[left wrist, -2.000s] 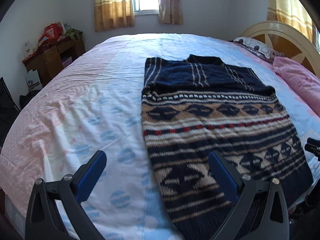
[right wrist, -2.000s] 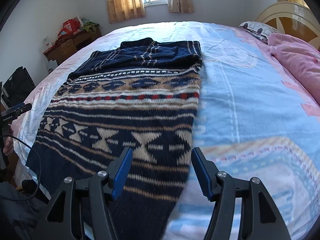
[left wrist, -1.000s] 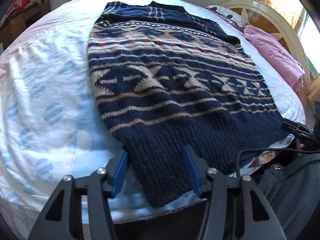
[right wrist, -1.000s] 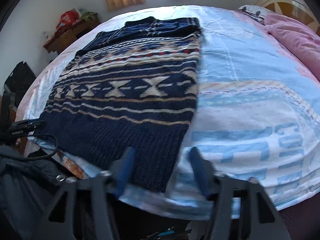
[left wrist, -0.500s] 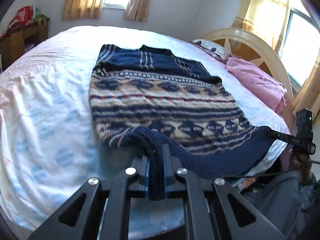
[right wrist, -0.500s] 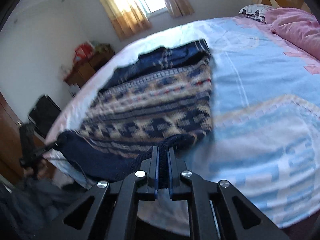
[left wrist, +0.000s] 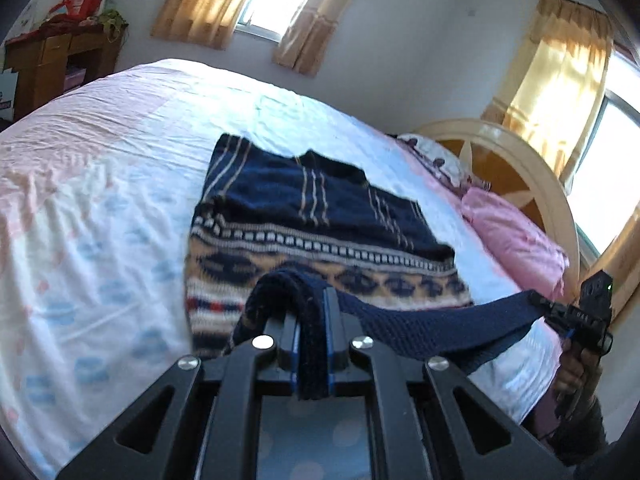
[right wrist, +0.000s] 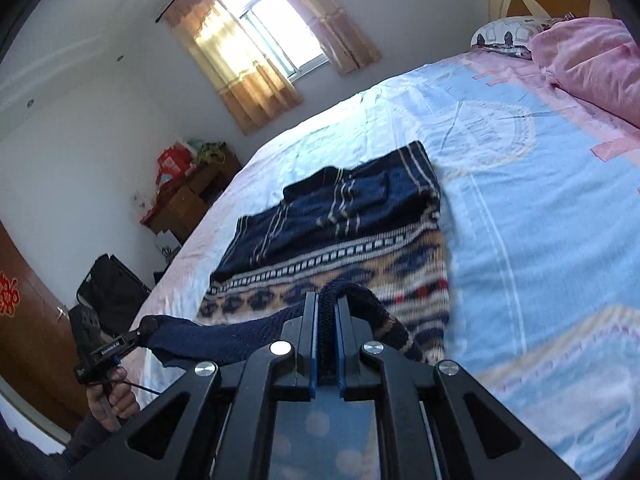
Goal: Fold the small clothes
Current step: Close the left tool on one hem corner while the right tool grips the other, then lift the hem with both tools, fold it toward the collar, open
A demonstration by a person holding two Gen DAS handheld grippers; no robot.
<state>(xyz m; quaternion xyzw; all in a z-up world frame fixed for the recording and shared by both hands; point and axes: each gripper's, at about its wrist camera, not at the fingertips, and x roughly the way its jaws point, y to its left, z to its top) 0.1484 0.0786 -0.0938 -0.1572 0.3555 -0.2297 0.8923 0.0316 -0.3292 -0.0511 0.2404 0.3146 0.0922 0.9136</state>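
Observation:
A navy and tan patterned knit sweater (left wrist: 304,216) (right wrist: 344,220) lies on the bed, its folded sleeves across the far end. My left gripper (left wrist: 312,300) is shut on the left corner of the ribbed navy hem (left wrist: 420,328). My right gripper (right wrist: 327,304) is shut on the right corner of that hem (right wrist: 224,338). The hem hangs taut in the air between both grippers, lifted off the mattress and over the sweater's lower part. Each view shows the other gripper (left wrist: 576,314) (right wrist: 106,350) at the hem's far end, held by a hand (right wrist: 116,396).
The bed sheet (left wrist: 100,208) (right wrist: 540,208) is pale blue, white and pink. A pink quilt (left wrist: 516,240) (right wrist: 592,60) and a pillow (right wrist: 504,34) lie by the cream headboard (left wrist: 520,160). A wooden desk (left wrist: 52,60) (right wrist: 188,200) stands by the wall beyond the bed.
Both grippers closed on the hem corners near the bed's front edge, then rose and carried the hem forward over the sweater. The hem now hangs stretched between them.

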